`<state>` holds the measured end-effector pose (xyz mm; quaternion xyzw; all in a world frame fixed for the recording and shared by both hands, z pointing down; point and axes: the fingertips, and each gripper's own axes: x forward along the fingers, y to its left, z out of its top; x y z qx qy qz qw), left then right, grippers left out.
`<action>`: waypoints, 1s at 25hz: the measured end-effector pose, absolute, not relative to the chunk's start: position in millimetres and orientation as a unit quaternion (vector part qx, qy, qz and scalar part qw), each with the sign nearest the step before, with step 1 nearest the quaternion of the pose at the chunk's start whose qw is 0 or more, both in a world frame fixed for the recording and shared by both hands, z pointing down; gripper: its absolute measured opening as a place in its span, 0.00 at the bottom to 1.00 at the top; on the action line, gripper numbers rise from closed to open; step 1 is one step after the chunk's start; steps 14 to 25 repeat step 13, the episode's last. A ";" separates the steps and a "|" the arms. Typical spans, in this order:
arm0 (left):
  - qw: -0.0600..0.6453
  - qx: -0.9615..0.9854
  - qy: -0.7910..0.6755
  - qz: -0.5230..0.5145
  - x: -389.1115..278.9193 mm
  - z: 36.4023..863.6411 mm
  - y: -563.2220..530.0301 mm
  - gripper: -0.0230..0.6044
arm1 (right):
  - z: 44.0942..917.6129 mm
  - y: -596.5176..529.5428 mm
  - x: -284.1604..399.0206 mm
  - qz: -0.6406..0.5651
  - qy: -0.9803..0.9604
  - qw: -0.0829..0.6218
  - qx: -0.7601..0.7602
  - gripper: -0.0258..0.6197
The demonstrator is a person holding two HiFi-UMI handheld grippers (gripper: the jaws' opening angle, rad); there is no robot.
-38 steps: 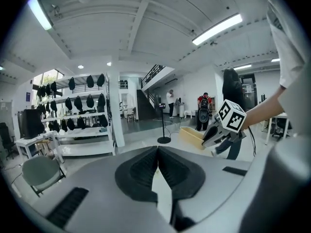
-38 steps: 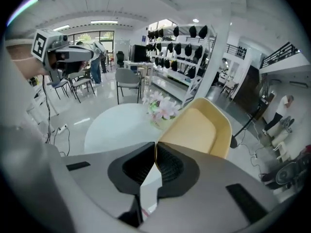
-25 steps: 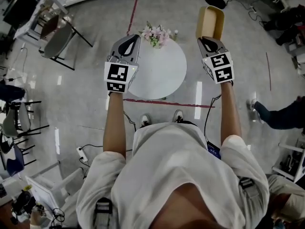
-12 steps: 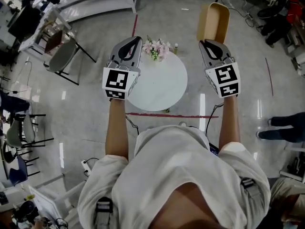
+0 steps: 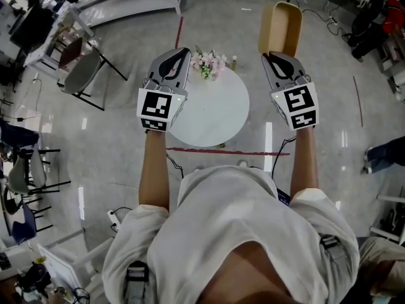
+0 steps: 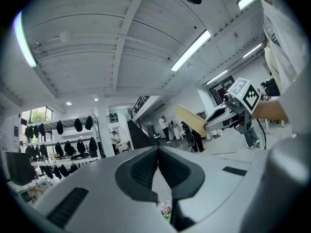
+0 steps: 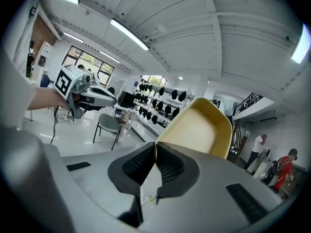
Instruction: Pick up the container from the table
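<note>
The container [image 5: 280,27] is a tan, oblong bowl with a pale inside. It hangs in the air beyond the right side of the round white table [image 5: 215,109]. My right gripper [image 5: 277,55] is shut on its near rim. In the right gripper view the container [image 7: 200,126] stands on edge just past the closed jaws of my right gripper [image 7: 155,147]. My left gripper [image 5: 176,51] is raised over the table's left edge. In its own view the left gripper [image 6: 156,150] is shut with nothing between its pads. From there the container [image 6: 191,120] shows at the right.
A bunch of pink flowers [image 5: 207,45] and a small bottle [image 5: 233,61] stand at the table's far edge. A red tape line [image 5: 221,151] runs across the floor near my feet. Folding chairs [image 5: 79,68] stand at the left, and a person's leg [image 5: 385,154] is at the right edge.
Both grippers have risen, the right one carrying the container up with it. The person at the right has moved further toward the frame's edge.
</note>
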<state>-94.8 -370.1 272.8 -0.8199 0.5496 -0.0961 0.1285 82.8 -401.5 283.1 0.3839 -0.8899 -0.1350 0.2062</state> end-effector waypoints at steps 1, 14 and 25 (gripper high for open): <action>0.128 -0.819 0.551 -0.097 -95.8 273.6 -370.3 0.06 | 283.5 -402.3 82.5 -0.135 -0.890 0.207 0.383 0.08; 0.124 -0.813 0.561 -0.099 -100.2 275.9 -376.4 0.06 | 281.8 -411.2 79.4 -0.135 -0.897 0.201 0.370 0.08; 0.124 -0.813 0.561 -0.099 -100.2 275.9 -376.4 0.06 | 281.8 -411.2 79.4 -0.135 -0.897 0.201 0.370 0.08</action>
